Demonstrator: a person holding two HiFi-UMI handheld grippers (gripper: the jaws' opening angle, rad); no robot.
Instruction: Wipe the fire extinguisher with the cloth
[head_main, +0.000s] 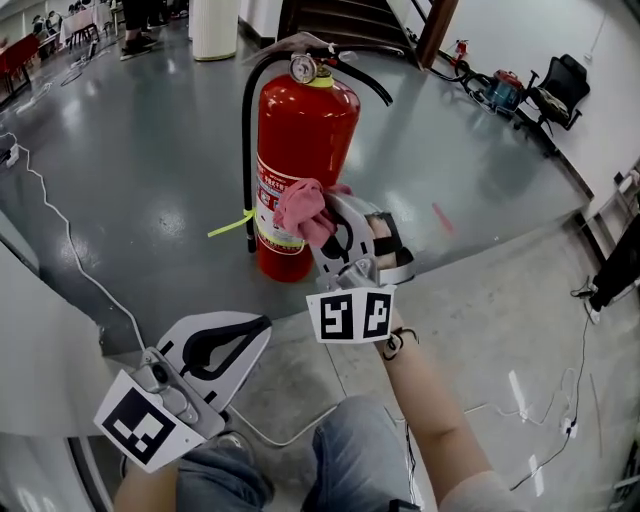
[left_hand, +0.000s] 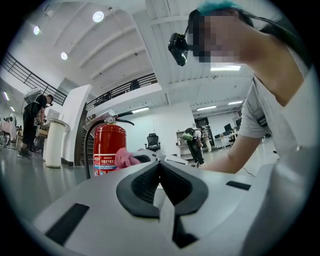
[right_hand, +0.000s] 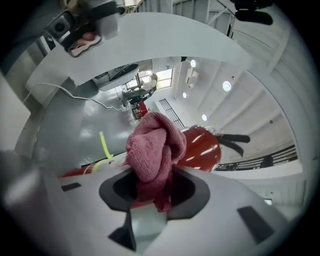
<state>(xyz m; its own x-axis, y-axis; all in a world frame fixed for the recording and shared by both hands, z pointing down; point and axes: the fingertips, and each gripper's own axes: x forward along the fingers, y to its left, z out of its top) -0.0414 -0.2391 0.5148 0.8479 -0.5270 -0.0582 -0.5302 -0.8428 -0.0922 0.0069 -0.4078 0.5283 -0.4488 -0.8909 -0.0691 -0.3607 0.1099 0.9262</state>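
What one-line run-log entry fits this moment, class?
phase: wipe contact | right claw: shut on pink cloth | cloth: against fire extinguisher | left claw: shut, empty, held low and aside

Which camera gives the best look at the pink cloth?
The right gripper view: the pink cloth fills the middle, bunched and clamped between the right gripper's jaws. The head view shows it against the fire extinguisher; the left gripper view shows only a small pink patch.

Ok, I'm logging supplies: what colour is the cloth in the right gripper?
Dusty pink. The cloth shows best in the right gripper view.
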